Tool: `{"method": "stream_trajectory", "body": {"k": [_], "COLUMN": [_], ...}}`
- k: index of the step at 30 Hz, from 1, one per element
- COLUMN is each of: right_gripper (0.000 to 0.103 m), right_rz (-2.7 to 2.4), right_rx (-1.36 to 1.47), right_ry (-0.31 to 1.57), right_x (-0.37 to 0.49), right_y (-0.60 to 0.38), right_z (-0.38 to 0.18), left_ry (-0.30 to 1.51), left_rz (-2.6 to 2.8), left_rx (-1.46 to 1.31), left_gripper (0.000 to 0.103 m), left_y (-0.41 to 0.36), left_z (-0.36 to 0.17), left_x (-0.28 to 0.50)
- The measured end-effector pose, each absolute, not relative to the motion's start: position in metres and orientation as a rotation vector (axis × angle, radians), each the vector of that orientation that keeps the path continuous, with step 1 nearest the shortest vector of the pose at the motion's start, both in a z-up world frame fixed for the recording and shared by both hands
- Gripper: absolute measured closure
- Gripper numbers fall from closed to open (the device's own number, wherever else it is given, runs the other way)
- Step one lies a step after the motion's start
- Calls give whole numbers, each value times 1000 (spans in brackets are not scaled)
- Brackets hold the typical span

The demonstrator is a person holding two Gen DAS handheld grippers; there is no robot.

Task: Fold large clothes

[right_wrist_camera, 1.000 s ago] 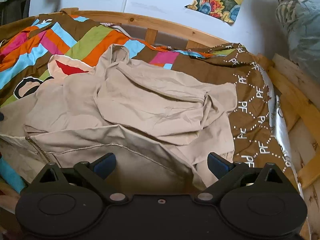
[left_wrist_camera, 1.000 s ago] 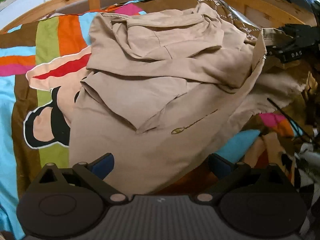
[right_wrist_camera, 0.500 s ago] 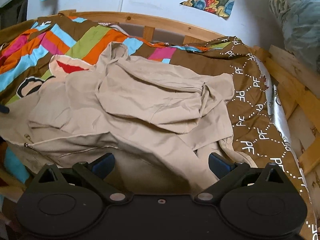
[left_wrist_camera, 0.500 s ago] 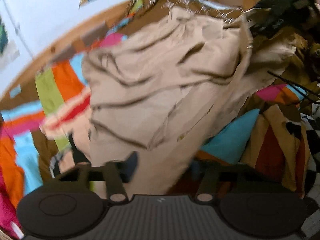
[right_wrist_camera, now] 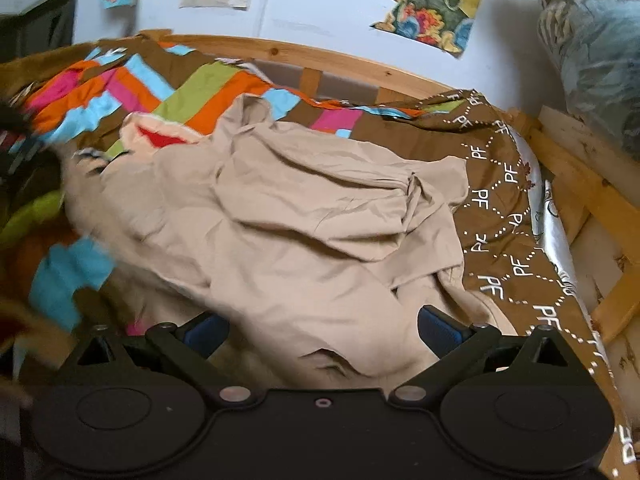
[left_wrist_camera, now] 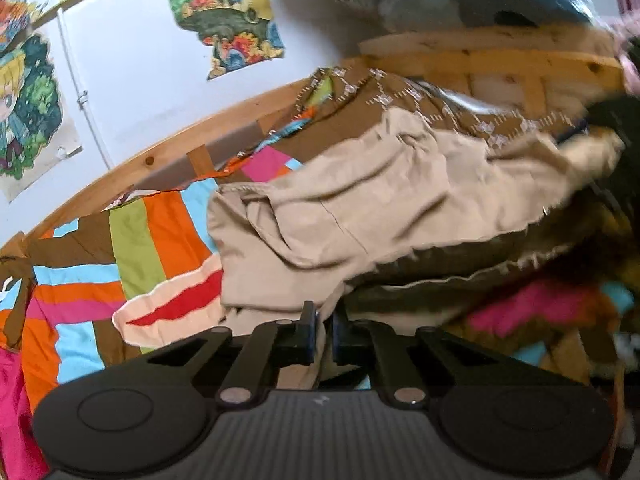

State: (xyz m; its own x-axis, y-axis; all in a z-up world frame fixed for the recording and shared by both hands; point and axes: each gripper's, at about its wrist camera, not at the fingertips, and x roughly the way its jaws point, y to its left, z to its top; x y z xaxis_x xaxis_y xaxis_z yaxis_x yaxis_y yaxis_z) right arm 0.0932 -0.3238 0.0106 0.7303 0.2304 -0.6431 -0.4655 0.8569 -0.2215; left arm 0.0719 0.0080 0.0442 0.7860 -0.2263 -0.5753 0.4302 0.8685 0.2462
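Observation:
A large beige garment (left_wrist_camera: 360, 208) lies crumpled on a bed with a colourful striped cover (left_wrist_camera: 132, 248). My left gripper (left_wrist_camera: 323, 334) is shut on a near edge of the beige garment, which is pulled up so its dark underside shows at the right. In the right wrist view the same beige garment (right_wrist_camera: 304, 232) spreads over the bed. My right gripper (right_wrist_camera: 320, 330) stands open, its blue pads on either side of a fold of the cloth that lies between them.
A wooden bed frame (right_wrist_camera: 360, 68) runs along the back and right side (right_wrist_camera: 592, 200). A brown patterned sheet (right_wrist_camera: 512, 208) lies right of the garment. Posters (left_wrist_camera: 228, 12) hang on the white wall. Bundled bedding (right_wrist_camera: 600, 40) sits at the upper right.
My left gripper went from open to shut on the garment's near edge and lifted it, tilting its view up toward the wall. The right gripper stayed open and shifted slightly forward over the cloth.

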Motion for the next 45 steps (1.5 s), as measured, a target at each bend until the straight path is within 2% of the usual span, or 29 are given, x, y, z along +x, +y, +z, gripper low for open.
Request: {"method": "stream_trajectory", "body": {"k": [8,16,19,21,23,29,39,45], "right_gripper": [1,23,44,74,92,99,100,99], "right_rz": [381,231,171,144,180,202,222,251], "right_rx": [-657,-957,-1023,-1035,-988,-889,-771,-813], "right_ry": [590,567,508,495,485,366,333,319], "right_x": [41,37,36,37,35,23,-19,6], "right_y": [-334,-345,-353,-358,-361,-363,-362,-357], "right_z": [-8,-48,-54,-56,-49,-9,49,71], "left_ry": [593,601,597,601,594,552,506,485], "left_rz": [-337,-310,-292,-293,-276,-217,-203,-171], "left_rx": [245,262,286,284,295,253,215,239], "left_gripper": [96,96,97,98,100,102,102,102], "left_y": [0,7,12,17,17,25,39,32], "left_z": [80,81,79,77,74,71,113,129], "left_x": [128,111,93,83,71,26,-36,-7]}}
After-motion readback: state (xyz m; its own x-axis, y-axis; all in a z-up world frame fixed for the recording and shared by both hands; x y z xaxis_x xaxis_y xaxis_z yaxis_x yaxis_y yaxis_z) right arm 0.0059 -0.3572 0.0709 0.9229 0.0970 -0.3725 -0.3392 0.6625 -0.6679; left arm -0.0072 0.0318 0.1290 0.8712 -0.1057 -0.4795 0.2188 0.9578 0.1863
